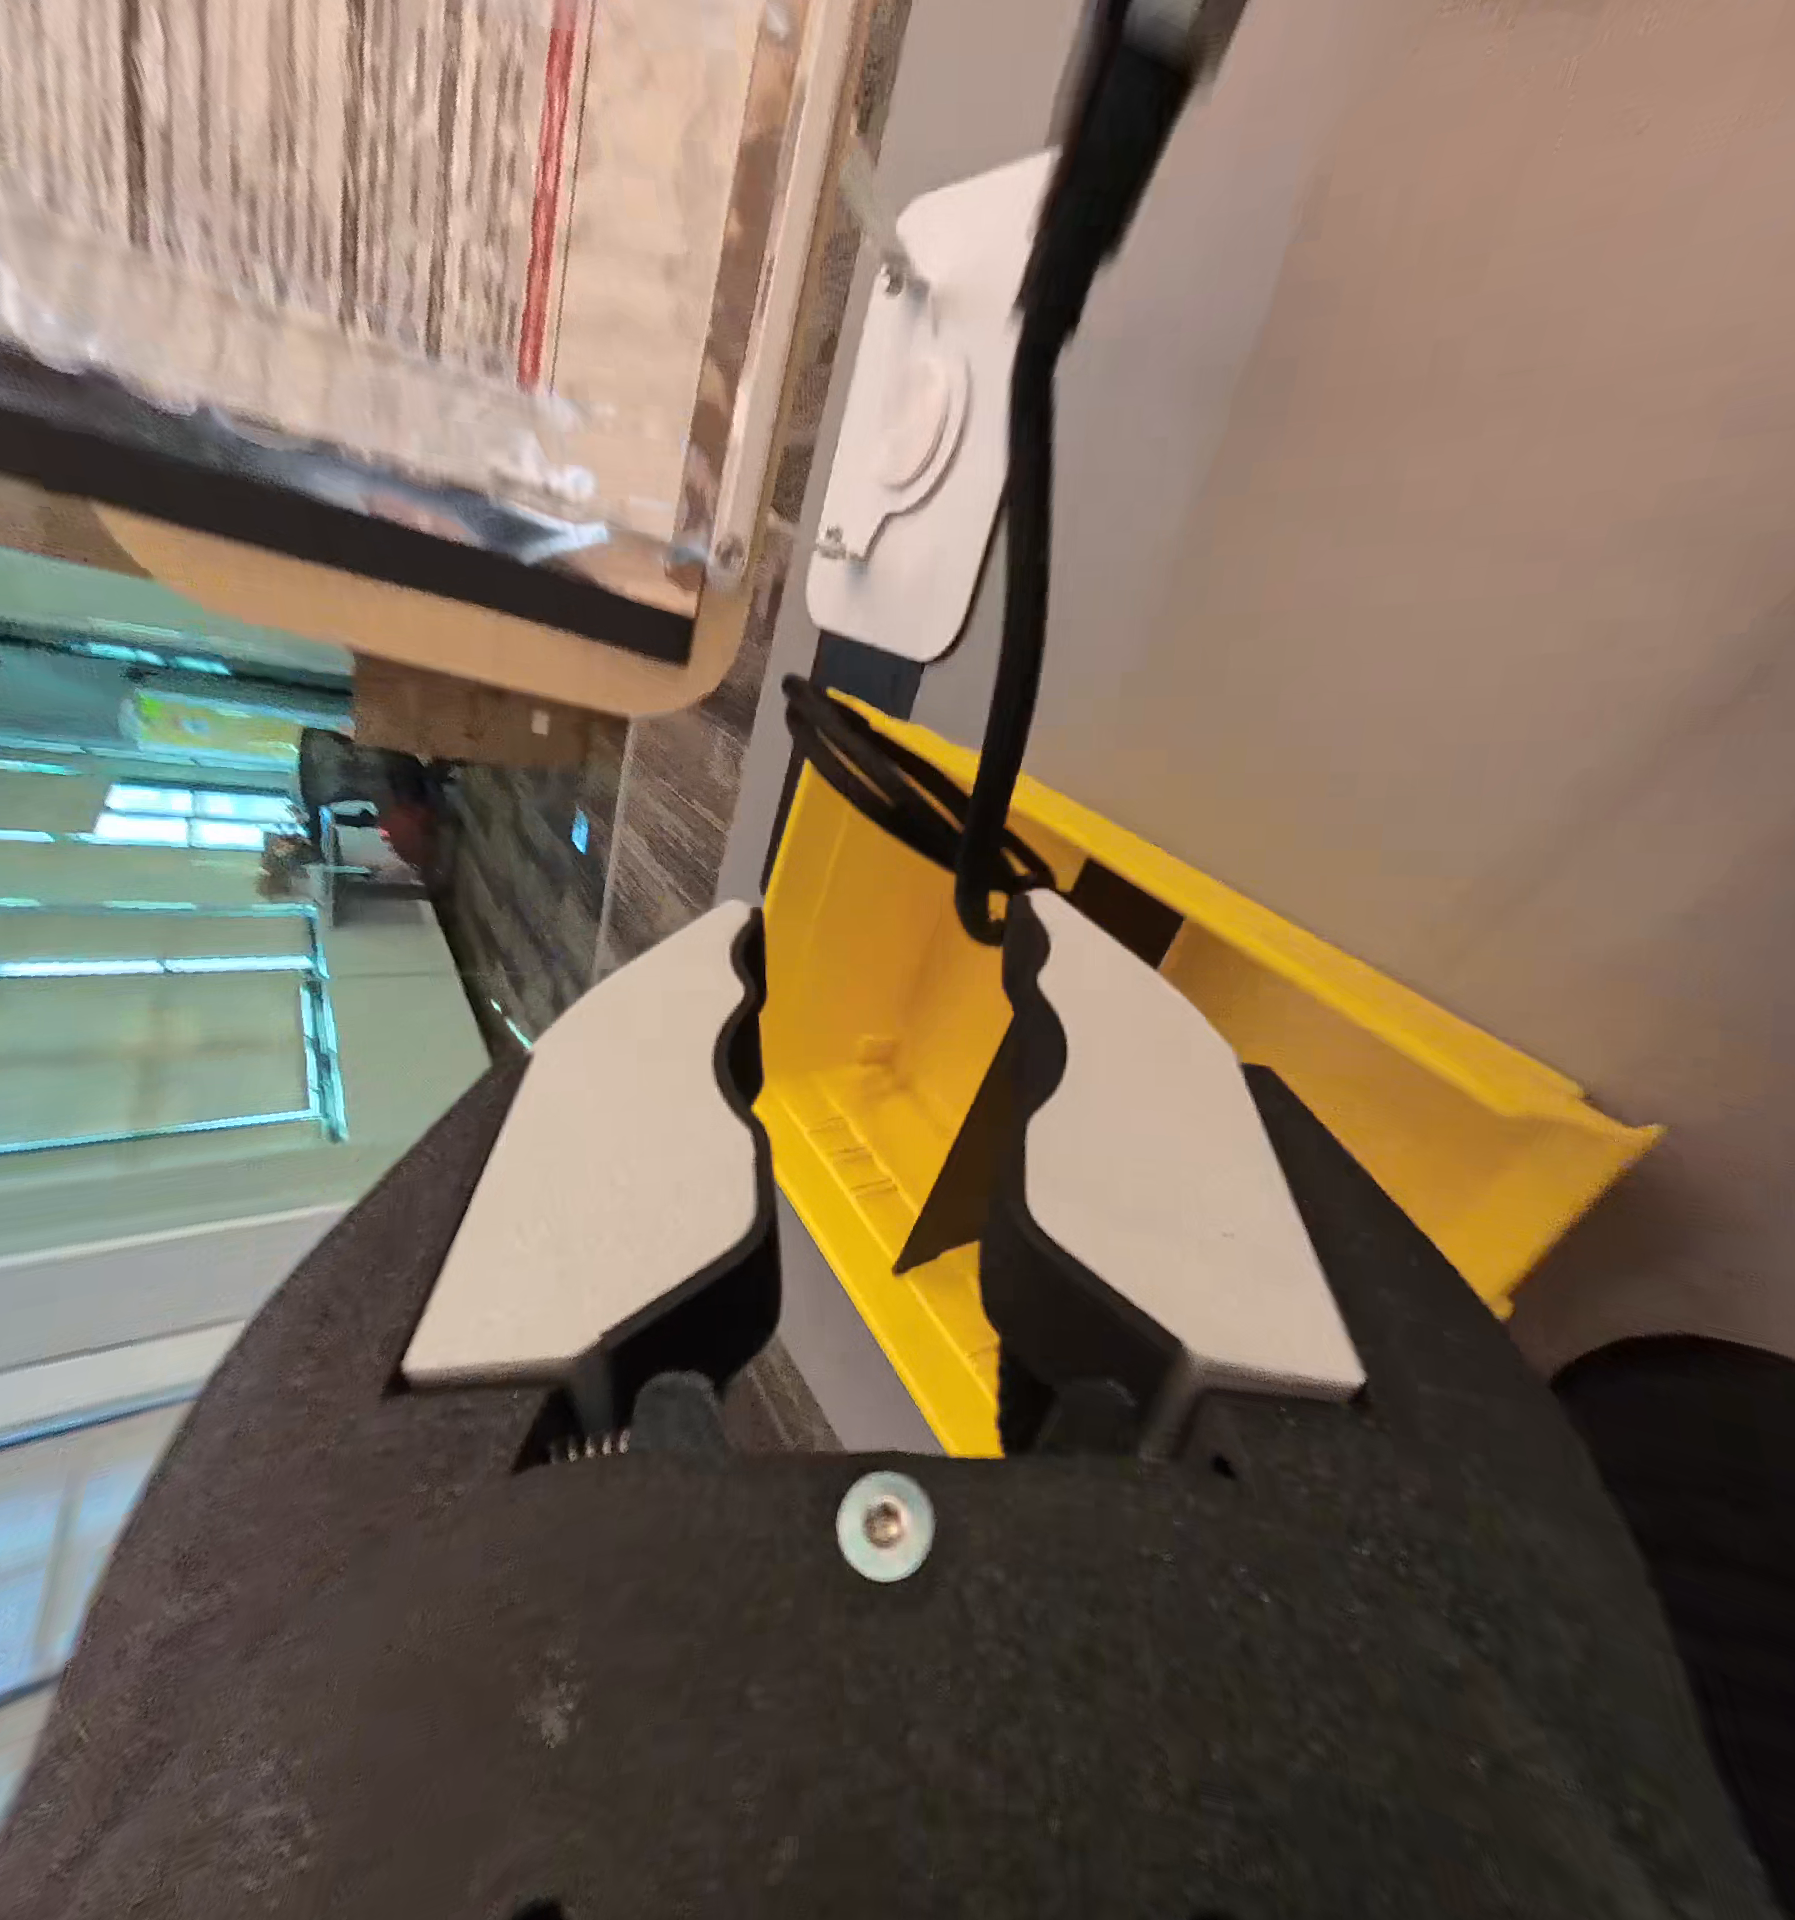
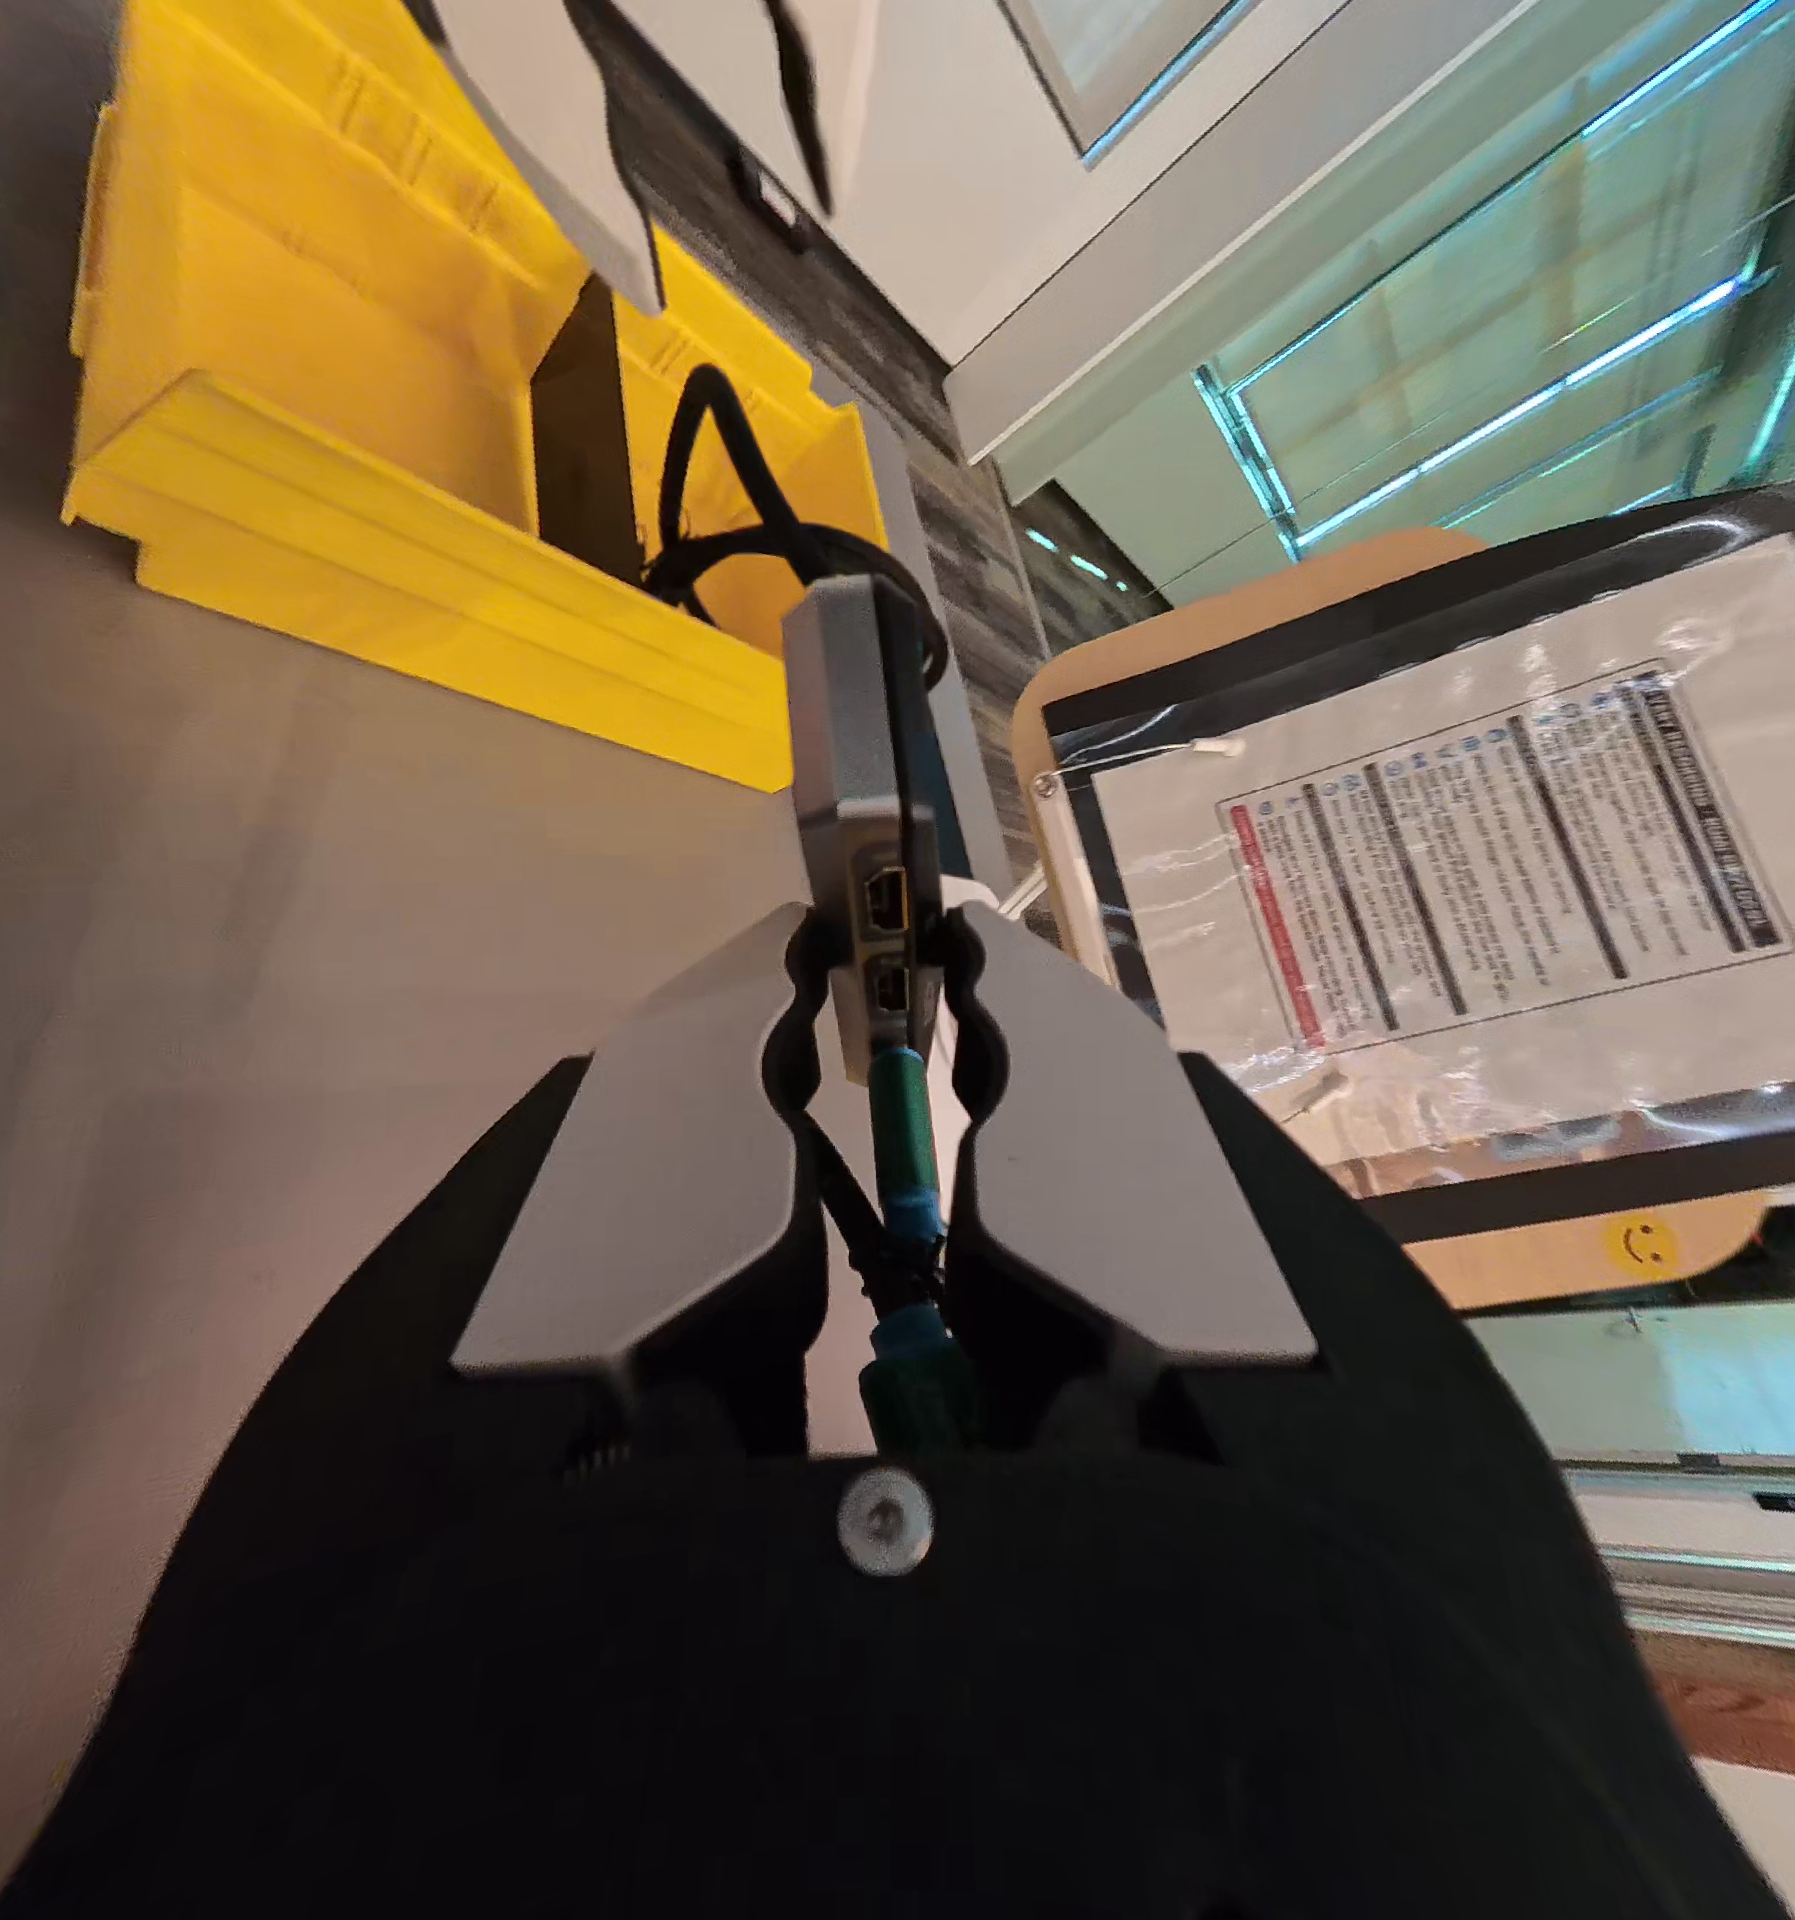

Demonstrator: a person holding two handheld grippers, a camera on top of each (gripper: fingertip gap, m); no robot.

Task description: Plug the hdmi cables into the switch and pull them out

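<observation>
My right gripper (image 2: 877,925) is shut on a grey HDMI switch (image 2: 846,727) and holds it above the table edge. Two empty ports (image 2: 885,896) face the camera. A green-barrelled plug (image 2: 903,1122) sits in the switch's near end, between my fingers. Black cables (image 2: 711,468) run from its far end down into a yellow bin (image 2: 353,416). My left gripper (image 1: 885,914) is open and empty over the bin (image 1: 1288,997), next to a hanging black cable (image 1: 1018,520). Its fingers (image 2: 581,156) show at the top of the right wrist view.
The grey table (image 2: 249,935) carries the bin, which has a black divider (image 2: 576,436). A wooden board with a laminated sheet (image 2: 1444,831) stands beyond the table edge. One white finger of the right gripper (image 1: 903,416) is above the bin. A dark round object (image 1: 1724,1475) is at the lower right. Left tips to right tips: about 15 centimeters. The right gripper is farther from the dark round object (image 1: 1724,1475), some 30 centimeters, than the left, some 20 centimeters.
</observation>
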